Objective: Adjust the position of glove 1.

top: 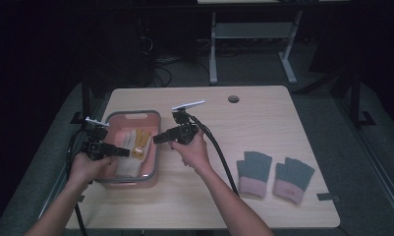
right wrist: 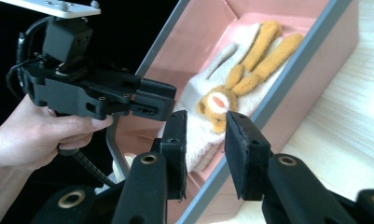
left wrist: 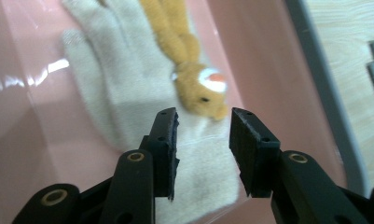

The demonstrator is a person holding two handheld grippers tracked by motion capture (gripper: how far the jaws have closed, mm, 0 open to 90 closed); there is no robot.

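Black tongs of the left gripper (left wrist: 201,140) stand apart, nothing between them, hovering just over the cuff end of a cream knit glove (left wrist: 128,93) that lies flat in the pink bin (top: 153,147). Orange glove (left wrist: 184,60), with a small animal-face patch, lies on top of the cream one.

Right gripper (right wrist: 204,140): tongs apart too, empty, held at the bin's near rim, pointing in toward the same gloves.

Handling, by judgement: both gloves light, soft, limp; will sag and fold when lifted, no risk of breakage. Knit should grip well against the pads. Best hold looks like the cuff edge of the cream glove, pinched through its thickness; lifting it may drag the orange glove along.

High view adds what the gripper views lack: a pair of grey fingerless gloves with pink cuffs (top: 274,174) on the desk (top: 263,118), well apart, to the person's right. Right gripper view gives the left hand (right wrist: 35,135) wrapped round its gripper.
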